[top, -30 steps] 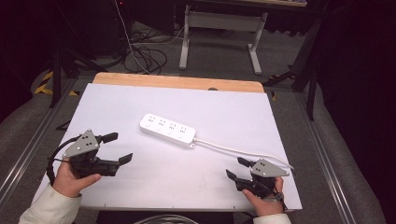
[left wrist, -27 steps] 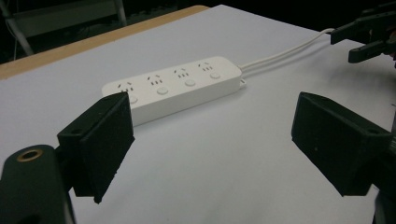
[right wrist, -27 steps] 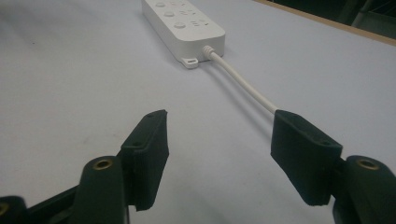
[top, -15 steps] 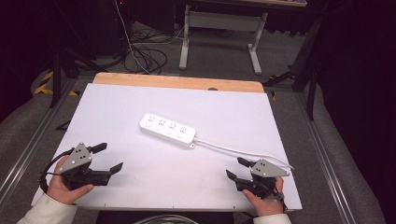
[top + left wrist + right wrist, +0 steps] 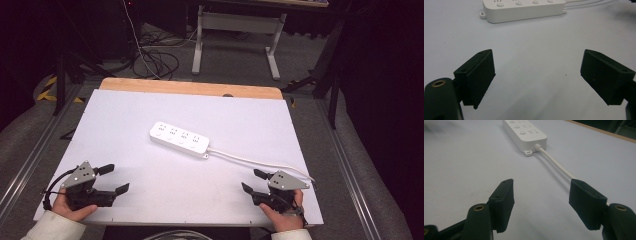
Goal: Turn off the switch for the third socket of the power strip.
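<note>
Two grippers, both mine, both empty, sit at the near edge of the white table [image 5: 125, 115]. Starting at the left: my left gripper [image 5: 111, 179] now rests low by the near left corner, its jaws spread wide with nothing between them. A second ago it was higher up the table and closer to the middle; half a second ago it had already come back toward me, and now it has settled a little further toward the near edge. In the left gripper view [image 5: 537, 75] I see bare table between the jaws and the power strip [image 5: 524, 8] well ahead, apart from me.

In the middle of the table lies that power strip [image 5: 180, 139], flat, sockets up, angled slightly, touched by neither gripper. Its white cable [image 5: 260, 160] runs off its right end toward the near right.

At the right, my right gripper [image 5: 254, 181] has not shifted across the three moments. Its jaws are also wide open and hold nothing. In the right gripper view [image 5: 541, 202] the cable [image 5: 556, 165] runs from the strip [image 5: 524, 131] down toward the right-hand jaw, passing just beside or behind it; I cannot tell whether they touch.

I judge the left's retreat as a pull-back to rest: no grasp is under way, and any work on the strip calls for a fresh reach from either side.
</note>
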